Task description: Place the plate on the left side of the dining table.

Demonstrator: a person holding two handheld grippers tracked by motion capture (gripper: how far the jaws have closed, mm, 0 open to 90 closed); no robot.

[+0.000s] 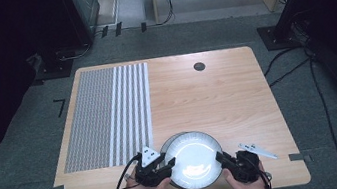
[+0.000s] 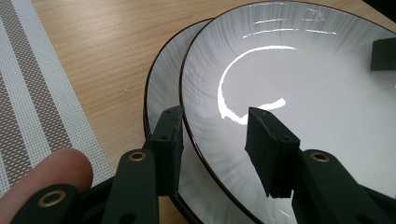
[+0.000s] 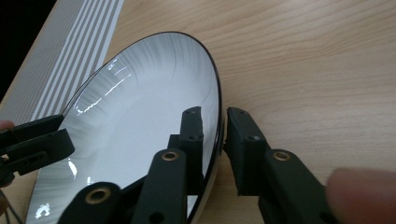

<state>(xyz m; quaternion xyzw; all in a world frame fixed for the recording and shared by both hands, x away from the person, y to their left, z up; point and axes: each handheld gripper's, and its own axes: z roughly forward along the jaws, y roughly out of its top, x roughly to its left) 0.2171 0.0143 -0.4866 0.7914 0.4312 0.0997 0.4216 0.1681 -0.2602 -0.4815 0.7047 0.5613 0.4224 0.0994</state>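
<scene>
Top plate [image 2: 299, 79] sits on second plate [image 2: 161, 100], near edge of table [image 1: 207, 98]. My left gripper [image 2: 219, 149] fingers spread astride its rim, not yet pinching. Right gripper [image 3: 212, 140] fingers nearly closed on opposite rim; contact unclear. I judge it glazed, slippery, rigid, breakable: grip rim both sides.

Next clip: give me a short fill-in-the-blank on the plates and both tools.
1. The left tool straddles the rim of the top plate, which sits on a second ____.
2. The right tool has one jaw on each side of the plate's ____.
3. The striped placemat lies on the table's ____ side in the high view.

Missing words: plate; rim; left
</scene>
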